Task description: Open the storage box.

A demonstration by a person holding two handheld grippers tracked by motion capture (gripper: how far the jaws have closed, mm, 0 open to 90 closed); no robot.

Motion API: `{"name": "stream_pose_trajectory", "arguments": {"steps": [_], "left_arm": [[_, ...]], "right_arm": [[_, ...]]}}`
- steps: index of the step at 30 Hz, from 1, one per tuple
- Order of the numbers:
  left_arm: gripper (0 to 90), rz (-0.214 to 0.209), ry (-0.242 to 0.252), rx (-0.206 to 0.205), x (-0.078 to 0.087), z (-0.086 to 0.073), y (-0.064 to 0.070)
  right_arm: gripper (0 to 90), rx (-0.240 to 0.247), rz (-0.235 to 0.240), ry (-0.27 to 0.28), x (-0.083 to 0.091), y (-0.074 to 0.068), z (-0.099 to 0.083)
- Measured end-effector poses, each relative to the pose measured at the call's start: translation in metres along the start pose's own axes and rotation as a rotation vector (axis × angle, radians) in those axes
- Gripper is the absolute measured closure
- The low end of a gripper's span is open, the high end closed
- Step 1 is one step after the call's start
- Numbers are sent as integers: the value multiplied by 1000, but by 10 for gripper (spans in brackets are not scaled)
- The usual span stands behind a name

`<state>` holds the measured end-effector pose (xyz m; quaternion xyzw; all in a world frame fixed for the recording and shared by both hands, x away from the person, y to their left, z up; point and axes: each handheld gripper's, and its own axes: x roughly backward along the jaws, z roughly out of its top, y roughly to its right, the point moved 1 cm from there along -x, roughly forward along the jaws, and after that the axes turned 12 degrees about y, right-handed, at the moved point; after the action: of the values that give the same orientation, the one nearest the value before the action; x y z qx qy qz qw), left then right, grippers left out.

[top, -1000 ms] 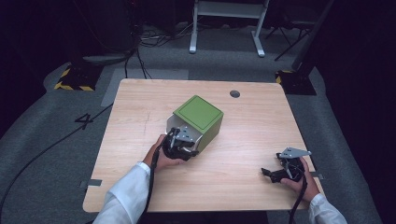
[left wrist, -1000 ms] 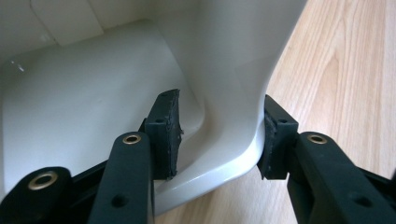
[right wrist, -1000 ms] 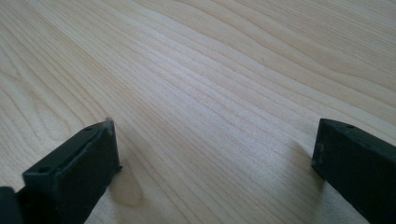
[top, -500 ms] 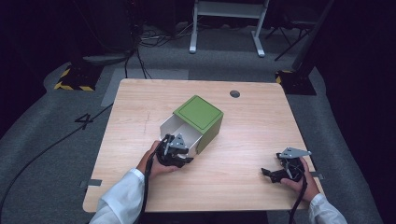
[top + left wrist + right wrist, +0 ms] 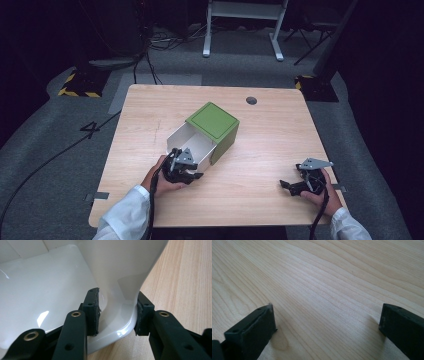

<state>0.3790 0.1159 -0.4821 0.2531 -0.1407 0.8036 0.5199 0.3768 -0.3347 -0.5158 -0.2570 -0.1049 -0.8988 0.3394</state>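
White drawer pulled partway out of green box, mid-counter. My left hand-held gripper clamps its front wall. My right hand-held gripper rests apart, jaws spread wide.

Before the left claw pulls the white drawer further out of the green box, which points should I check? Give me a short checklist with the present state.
1. Left claw closed on the front wall of the white drawer: ok.
2. Pads on both sides of the wall: ok.
3. Drawer partly out of the green box: ok.
4. Table free in front of the drawer: ok.
5. Right claw open, apart from the box: ok.
6. Box held against sliding: not ok, nothing holds it.
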Motion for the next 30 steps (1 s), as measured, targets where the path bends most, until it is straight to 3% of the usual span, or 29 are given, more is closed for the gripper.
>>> {"name": "stream_pose_trajectory", "arguments": {"steps": [15,30], "left_arm": [[645,-17,17,13,9,-7,6],[641,-4,8,11,16,-11,9]], "right_arm": [[5,-1,-1,0,0,0,0],[5,-2,-3,0,0,0,0]]}}
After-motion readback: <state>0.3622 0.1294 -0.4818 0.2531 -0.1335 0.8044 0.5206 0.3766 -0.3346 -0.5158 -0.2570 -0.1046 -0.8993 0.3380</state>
